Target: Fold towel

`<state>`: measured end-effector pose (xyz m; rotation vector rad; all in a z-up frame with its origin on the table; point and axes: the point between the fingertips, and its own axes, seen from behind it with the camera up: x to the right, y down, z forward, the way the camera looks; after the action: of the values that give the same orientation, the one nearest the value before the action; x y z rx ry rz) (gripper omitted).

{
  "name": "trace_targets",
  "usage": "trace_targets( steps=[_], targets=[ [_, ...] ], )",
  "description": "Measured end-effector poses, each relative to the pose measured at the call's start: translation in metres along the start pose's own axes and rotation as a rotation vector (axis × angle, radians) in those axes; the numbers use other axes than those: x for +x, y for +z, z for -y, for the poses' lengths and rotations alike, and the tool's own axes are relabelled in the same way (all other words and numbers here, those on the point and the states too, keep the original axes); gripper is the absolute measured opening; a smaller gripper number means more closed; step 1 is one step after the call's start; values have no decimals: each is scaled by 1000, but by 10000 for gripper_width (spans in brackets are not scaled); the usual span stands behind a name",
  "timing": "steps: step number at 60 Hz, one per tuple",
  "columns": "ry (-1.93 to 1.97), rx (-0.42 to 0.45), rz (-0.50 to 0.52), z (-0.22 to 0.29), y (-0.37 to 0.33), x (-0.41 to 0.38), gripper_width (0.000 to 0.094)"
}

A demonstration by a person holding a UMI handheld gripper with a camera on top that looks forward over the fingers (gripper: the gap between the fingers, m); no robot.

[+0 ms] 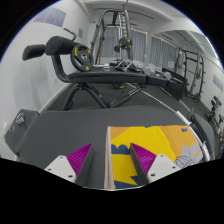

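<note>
A colourful towel point(160, 150) with yellow, orange, blue and pink patches lies flat on a grey table point(60, 135), ahead of and to the right of my fingers. My gripper point(112, 160) is open, above the towel's left edge. The left fingertip point(78, 158) is over bare grey table. The right fingertip point(145, 158) is over the towel. Nothing is held between the purple pads.
Beyond the table's far edge stands gym equipment: a black exercise bike with yellow trim point(75, 55) and a weight rack point(125, 40). More machines point(185, 70) stand at the right against a white wall.
</note>
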<state>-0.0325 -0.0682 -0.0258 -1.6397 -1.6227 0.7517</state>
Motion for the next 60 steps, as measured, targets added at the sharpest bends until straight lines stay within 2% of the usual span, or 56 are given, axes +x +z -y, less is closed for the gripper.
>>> trace_targets(
  steps=[3,7,8,16,22,29,37,41,50,57,60],
  targets=[
    [-5,-2,12,-1,2,-2,638],
    [-48,-2,-57,1,4,17,87],
    [-50,-2,-82,2,4,22,44],
    [-40,-52,-27,5,-6,8,14],
    [57,-18,69,38,-34,-1,11],
    [140,36,106,84,-65,35,16],
    [195,68,68,113,-77,115,20],
    [185,66,14,110,-70,165,26],
    [167,17,-79,69,-41,248,29],
    [162,-33,-105,30,-15,273,40],
    [152,-47,-94,19,-10,273,94]
  ],
)
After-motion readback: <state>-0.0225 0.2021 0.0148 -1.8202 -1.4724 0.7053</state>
